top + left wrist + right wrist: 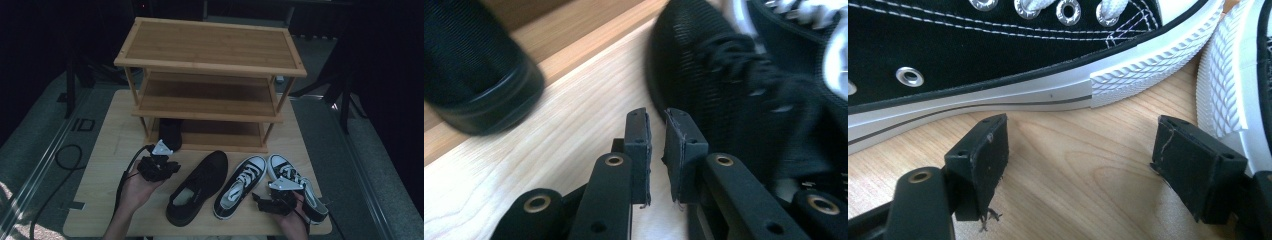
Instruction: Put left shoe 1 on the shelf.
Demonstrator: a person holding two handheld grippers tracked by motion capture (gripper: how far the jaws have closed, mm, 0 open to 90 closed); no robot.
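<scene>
The left gripper [656, 132] hangs above the tabletop [107, 150] with a narrow gap between its jaws and nothing in it. Just ahead, one black shoe [171, 131] stands on the rack's [210, 42] bottom shelf; its mate [197, 186] lies beside the gripper. The right gripper [1080, 160], jaws wide and empty, rests between two black-and-white sneakers [241, 185].

Counted: two black mesh shoes [197, 186] [171, 133], two black-and-white canvas sneakers [241, 186] [295, 184], one three-tier bamboo shoe rack [210, 52], one table [100, 170], two grippers [167, 169] [260, 200].
</scene>
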